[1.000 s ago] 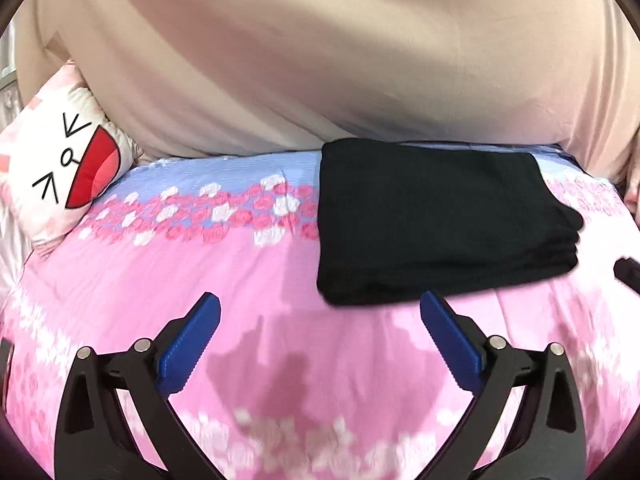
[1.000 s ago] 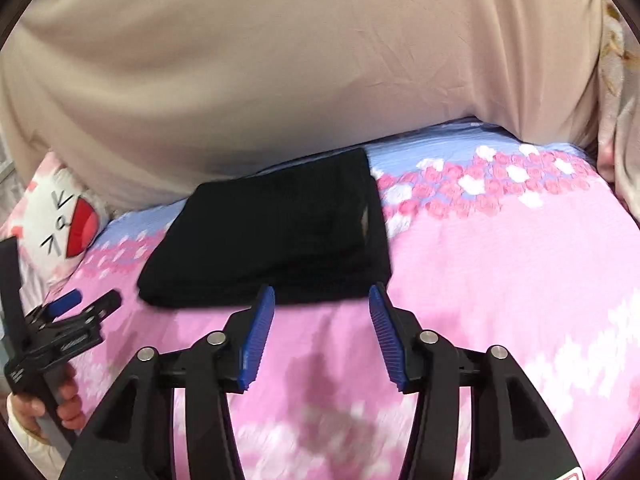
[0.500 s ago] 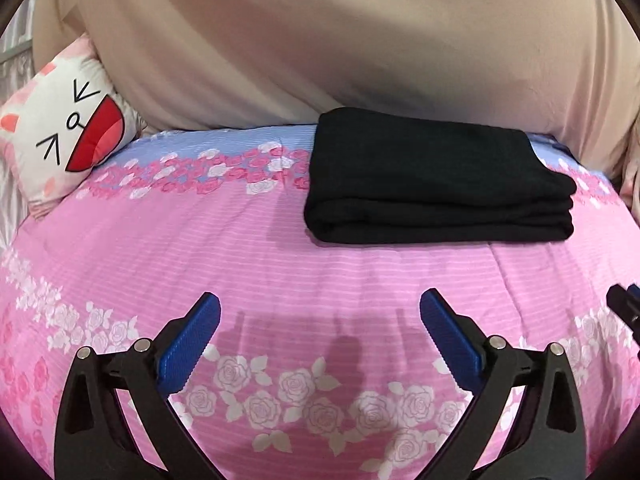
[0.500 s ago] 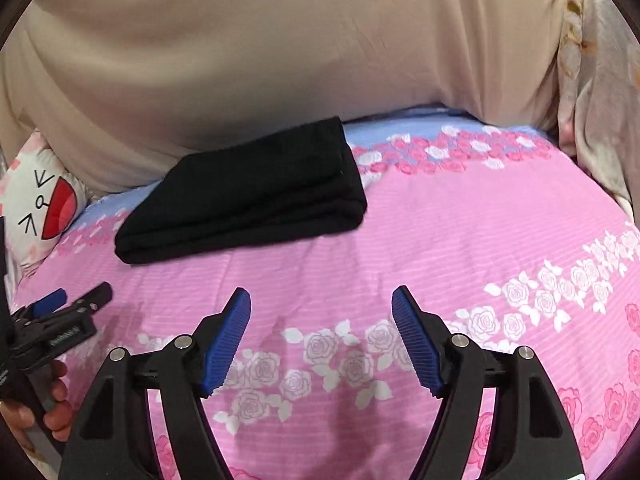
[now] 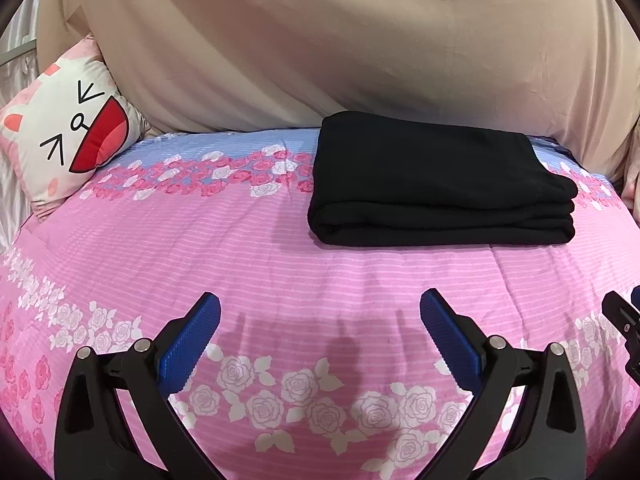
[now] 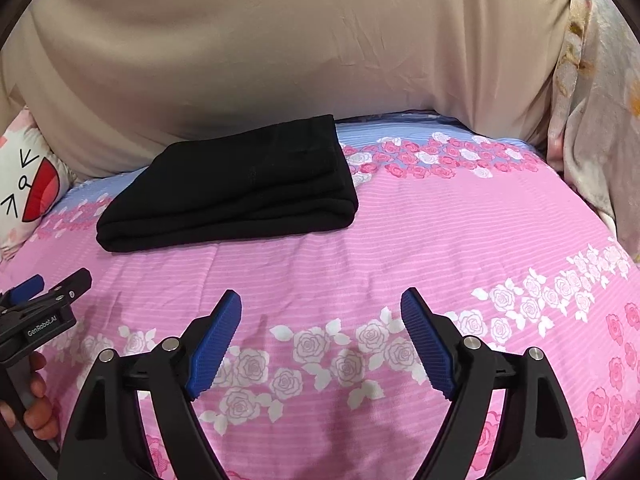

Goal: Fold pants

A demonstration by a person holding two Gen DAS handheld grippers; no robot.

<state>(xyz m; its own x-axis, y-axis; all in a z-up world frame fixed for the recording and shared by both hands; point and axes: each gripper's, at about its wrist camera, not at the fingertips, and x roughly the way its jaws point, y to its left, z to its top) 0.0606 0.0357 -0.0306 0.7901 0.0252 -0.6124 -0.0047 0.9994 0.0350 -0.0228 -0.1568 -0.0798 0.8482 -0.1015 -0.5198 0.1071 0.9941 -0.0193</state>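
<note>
Black pants (image 5: pixel 436 184) lie folded in a compact stack at the far side of the bed, well clear of both tongs. Soft, limp and light, by the look; pinch at the thick folded edge. Your left gripper (image 5: pixel 320 334) and right gripper (image 6: pixel 321 334) gape wide, empty. Pink floral quilt (image 5: pixel 240 260): yielding. Beige headboard cushion (image 6: pixel 280 40) behind, cat pillow (image 5: pixel 68 128) at left.

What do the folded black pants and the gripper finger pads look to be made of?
Pants: soft matte black fabric, likely knit or fleece; thick rounded fold edges, no sheen. Left gripper pads: blue ribbed rubber or plastic; fine ridges show. Right gripper pads look the same.
</note>
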